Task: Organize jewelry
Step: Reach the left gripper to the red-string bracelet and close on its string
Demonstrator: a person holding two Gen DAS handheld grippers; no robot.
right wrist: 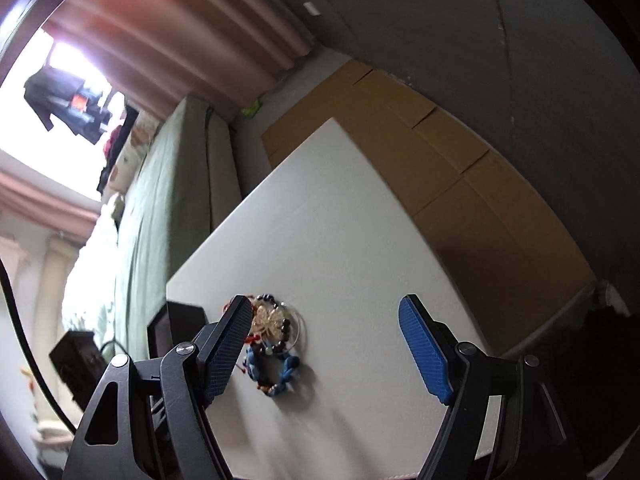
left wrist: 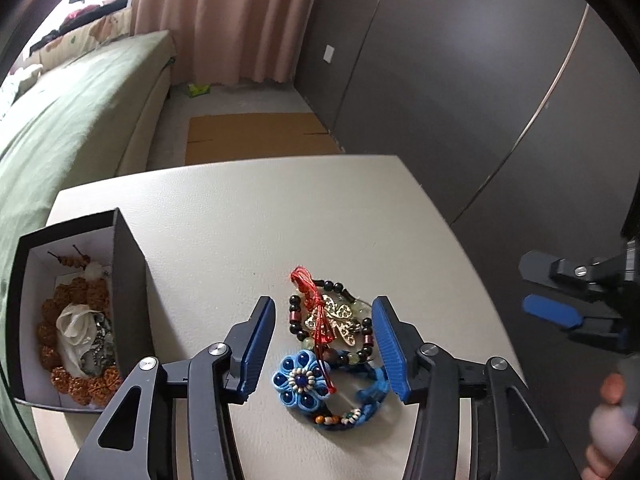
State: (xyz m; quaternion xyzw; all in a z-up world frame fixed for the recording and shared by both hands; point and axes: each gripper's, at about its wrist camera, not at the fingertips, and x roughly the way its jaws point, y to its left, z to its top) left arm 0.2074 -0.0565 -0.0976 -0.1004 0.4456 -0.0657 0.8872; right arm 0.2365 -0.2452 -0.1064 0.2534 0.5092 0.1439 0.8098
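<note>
While the black box (left wrist: 76, 312), already holding brown beads, sat off to its left, the left gripper (left wrist: 324, 344) hung wide open and empty over the tangled bracelets (left wrist: 332, 344), straddling them for a pick; the right gripper (right wrist: 326, 348) waited beside them, open and empty.

A white table (left wrist: 240, 208) stands on a grey floor (left wrist: 176, 136) where flattened cardboard (left wrist: 256, 136) lies. A green-covered bed (left wrist: 80, 120) runs along one side, pink curtains (left wrist: 224, 16) hang behind, bright window (right wrist: 24, 120) daylight beside dark grey walls (left wrist: 440, 60).
</note>
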